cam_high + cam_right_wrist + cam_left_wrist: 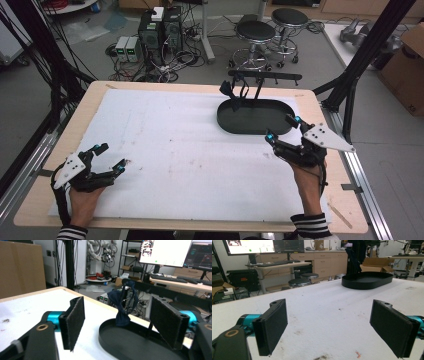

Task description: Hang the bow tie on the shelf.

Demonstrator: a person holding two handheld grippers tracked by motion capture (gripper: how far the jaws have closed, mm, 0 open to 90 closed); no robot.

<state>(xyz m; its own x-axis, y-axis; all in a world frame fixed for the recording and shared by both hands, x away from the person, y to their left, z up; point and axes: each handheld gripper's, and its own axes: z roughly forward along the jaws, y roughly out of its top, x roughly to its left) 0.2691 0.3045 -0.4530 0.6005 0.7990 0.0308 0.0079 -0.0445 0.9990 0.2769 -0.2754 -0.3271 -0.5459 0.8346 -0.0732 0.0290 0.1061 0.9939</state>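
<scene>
My left gripper (107, 156) and right gripper (283, 128) hold fingers wide, empty; dark blue bow tie (228, 90) hangs untouched, upper centre.

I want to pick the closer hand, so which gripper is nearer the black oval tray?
Right. The right gripper sits at the near edge of the black oval tray, jaws open. The left gripper rests far across the white mat, at the table's left front.

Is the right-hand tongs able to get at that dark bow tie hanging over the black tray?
Probably yes. The right tongs stand open at the tray's near rim, and the bow tie hangs straight ahead with nothing between.
</scene>
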